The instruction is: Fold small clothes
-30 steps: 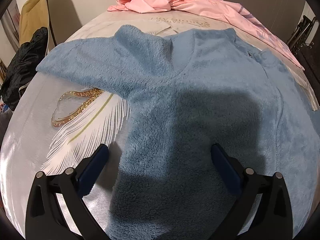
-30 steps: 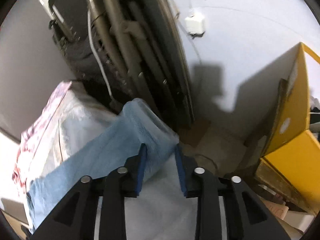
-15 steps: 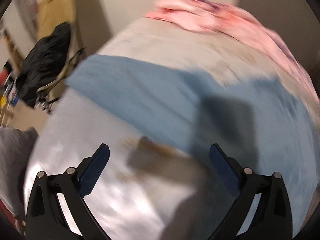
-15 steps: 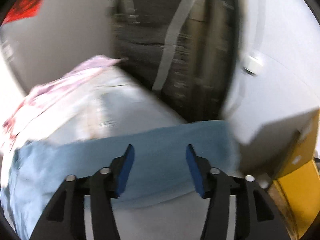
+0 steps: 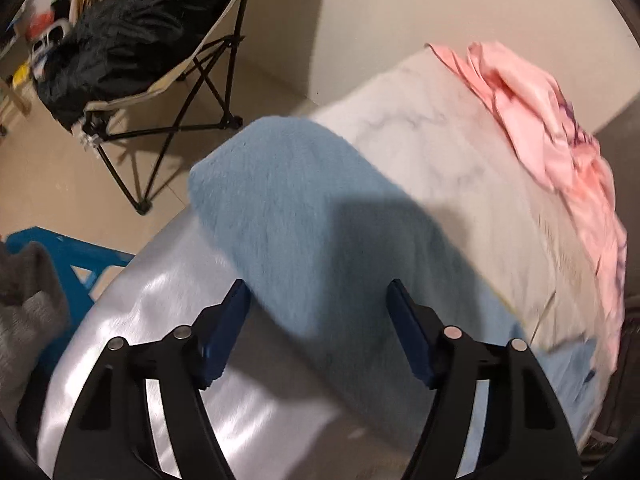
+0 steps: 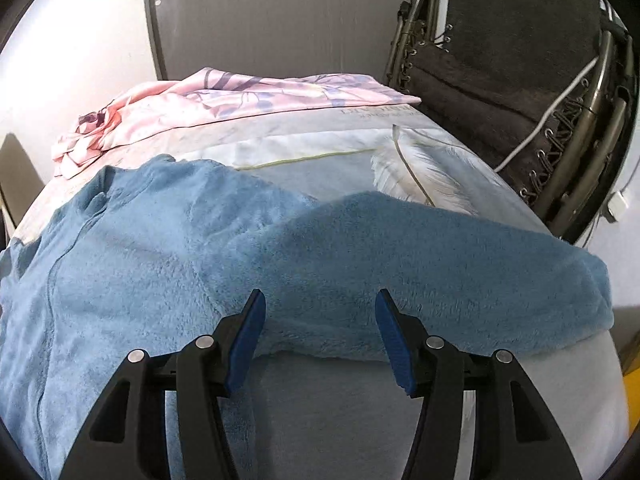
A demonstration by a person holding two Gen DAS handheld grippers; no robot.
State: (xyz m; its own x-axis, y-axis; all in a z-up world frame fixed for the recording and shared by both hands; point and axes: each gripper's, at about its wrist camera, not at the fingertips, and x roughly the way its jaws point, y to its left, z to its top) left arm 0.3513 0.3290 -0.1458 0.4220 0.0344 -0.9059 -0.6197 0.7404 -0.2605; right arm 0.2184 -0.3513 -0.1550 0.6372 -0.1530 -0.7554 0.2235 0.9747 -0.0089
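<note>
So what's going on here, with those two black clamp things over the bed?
A person holds a two-finger gripper in each hand and is folding clothes on a bed. A fluffy blue top lies spread out with its sleeves stretched sideways. The left gripper is open above one sleeve, the right gripper open above the other. Neither grips anything yet. A pink garment lies at the far end.

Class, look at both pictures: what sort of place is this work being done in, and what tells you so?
Probably a room in a home: a blue fleece top lies on a bed sheet, with a folding chair on the tiled floor.
</note>
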